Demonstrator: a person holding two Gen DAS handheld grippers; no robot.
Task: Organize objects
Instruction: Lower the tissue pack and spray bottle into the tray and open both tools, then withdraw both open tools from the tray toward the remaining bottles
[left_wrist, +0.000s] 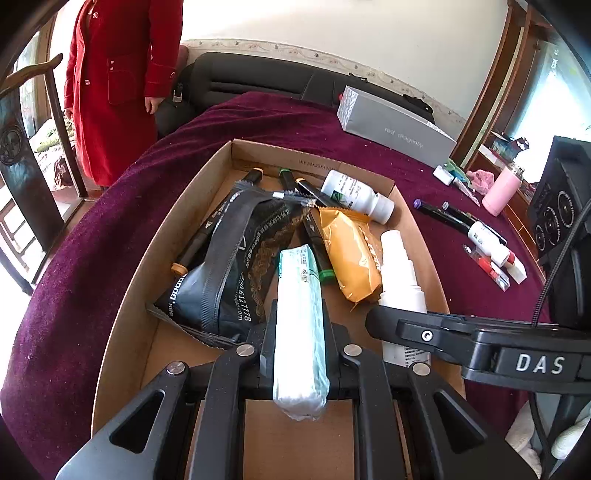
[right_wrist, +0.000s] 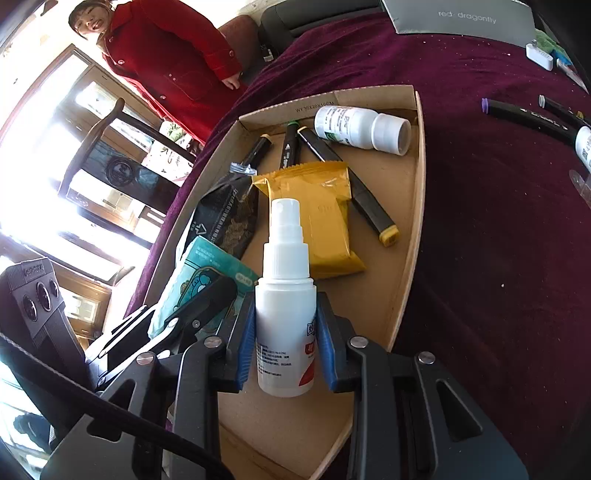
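Clamped in the left gripper, the tissue pack hangs over the box; the right gripper pinches the spray bottle likewise. Best lower both into bare cardboard near the front, clear of the yellow packet, before letting go. Only the left view shows the pink cup.

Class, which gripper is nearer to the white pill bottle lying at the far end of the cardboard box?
Neither clearly. Both grippers, left and right, sit at the box's near end, well short of the bottle.
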